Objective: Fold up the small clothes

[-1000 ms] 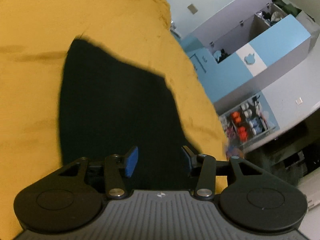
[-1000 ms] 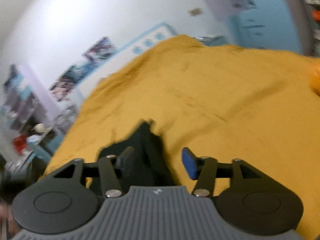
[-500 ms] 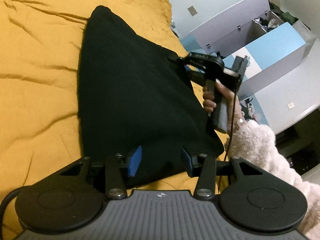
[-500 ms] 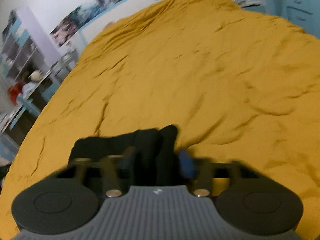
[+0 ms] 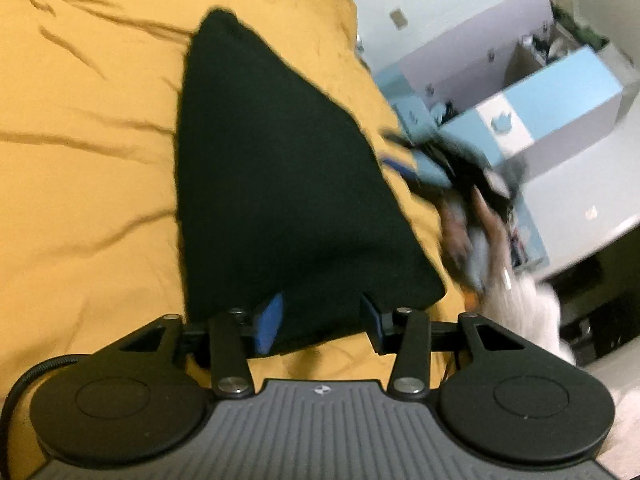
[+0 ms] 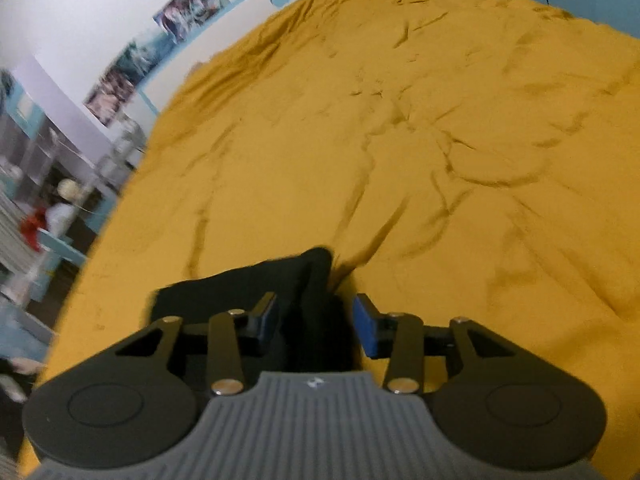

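A black garment (image 5: 276,184) lies flat on the mustard yellow bedspread (image 5: 80,160), stretching away from me. My left gripper (image 5: 322,318) is open, its blue pads straddling the garment's near edge. In the left wrist view the right gripper (image 5: 404,164) shows blurred just off the garment's right edge, held by a hand. In the right wrist view my right gripper (image 6: 316,320) is open, with a bunched edge of the black garment (image 6: 280,280) lying between and below the fingers on the bedspread (image 6: 440,140).
A lilac and light-blue cabinet (image 5: 540,92) stands past the bed's right side. A white fluffy sleeve (image 5: 532,312) is at the right. Posters (image 6: 160,52) and shelves (image 6: 40,200) line the wall left of the bed.
The right gripper opened and pulled back from the garment's right edge. The garment now lies flat on the bed. The left gripper stayed open at the near edge.
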A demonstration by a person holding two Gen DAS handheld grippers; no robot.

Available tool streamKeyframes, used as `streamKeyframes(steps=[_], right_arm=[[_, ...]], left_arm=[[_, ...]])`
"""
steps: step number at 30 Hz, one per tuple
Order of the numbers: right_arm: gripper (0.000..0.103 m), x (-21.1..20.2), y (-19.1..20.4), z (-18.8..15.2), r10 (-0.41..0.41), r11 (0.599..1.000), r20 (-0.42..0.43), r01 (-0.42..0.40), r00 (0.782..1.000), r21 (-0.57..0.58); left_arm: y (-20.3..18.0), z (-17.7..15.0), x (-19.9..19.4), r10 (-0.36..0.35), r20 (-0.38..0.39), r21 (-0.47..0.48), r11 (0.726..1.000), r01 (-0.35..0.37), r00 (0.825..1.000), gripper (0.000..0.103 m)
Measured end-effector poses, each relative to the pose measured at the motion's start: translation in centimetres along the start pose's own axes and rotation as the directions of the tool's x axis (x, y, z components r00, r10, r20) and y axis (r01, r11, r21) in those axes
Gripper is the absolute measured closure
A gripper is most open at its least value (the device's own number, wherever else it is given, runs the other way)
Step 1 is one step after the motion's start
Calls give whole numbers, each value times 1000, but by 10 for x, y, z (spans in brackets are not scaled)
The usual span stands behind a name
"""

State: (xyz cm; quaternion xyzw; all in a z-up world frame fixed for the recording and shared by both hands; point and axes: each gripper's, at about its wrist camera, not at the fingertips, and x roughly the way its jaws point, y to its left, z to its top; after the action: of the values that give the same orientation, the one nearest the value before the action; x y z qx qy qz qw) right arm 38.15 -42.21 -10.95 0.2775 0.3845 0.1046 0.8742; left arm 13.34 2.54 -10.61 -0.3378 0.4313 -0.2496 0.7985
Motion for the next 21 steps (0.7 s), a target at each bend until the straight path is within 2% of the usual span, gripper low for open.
streamKeyframes(steps=[2, 3, 8, 10, 13, 14, 15, 17, 18, 19, 21], right_arm=[[55, -43, -6, -17, 89, 996, 5, -89, 996, 24], [51, -65, -10, -29, 105, 994, 7, -106, 994, 23], [50, -137, -14, -91, 40, 998, -38, -42, 998, -50], [50, -149, -15, -108, 48, 997, -52, -51, 997, -49], [51, -153, -11, -126, 39, 997, -51, -42, 998, -60], [58, -152, -10, -129, 41, 997, -58, -45, 997, -62], [69, -153, -8, -132, 46, 997, -58, -50, 997, -66], [74, -155, -1, -138, 37, 994, -36, -41, 999, -102], [89, -157, 3, -140, 25, 992, -28, -28, 999, -124], [95, -158, 4, -141, 14, 991, -26, -18, 1000, -130], [96, -164, 6, -140, 22, 994, -29, -25, 999, -108]], left_arm=[[-1, -1, -14, 3, 42, -13, 1000, -2, 999, 47], [-1, -1, -20, 6, 60, -18, 1000, -5, 998, 47], [6, -6, -29, 53, 117, -62, 997, -46, 992, 46], [7, -6, -21, 65, 107, -67, 996, -58, 992, 46], [6, -7, -7, 128, 81, -44, 991, -125, 988, 46], [4, -7, -5, 143, 80, -32, 990, -141, 987, 45], [3, -7, -3, 156, 80, -23, 988, -155, 984, 43], [-2, -7, -1, 175, 79, -9, 985, -175, 981, 41], [-4, -7, 0, 186, 78, 3, 982, -186, 980, 41], [-6, -10, 0, 196, 76, 14, 980, -197, 978, 40], [-9, -11, -1, 211, 76, 25, 977, -214, 974, 40]])
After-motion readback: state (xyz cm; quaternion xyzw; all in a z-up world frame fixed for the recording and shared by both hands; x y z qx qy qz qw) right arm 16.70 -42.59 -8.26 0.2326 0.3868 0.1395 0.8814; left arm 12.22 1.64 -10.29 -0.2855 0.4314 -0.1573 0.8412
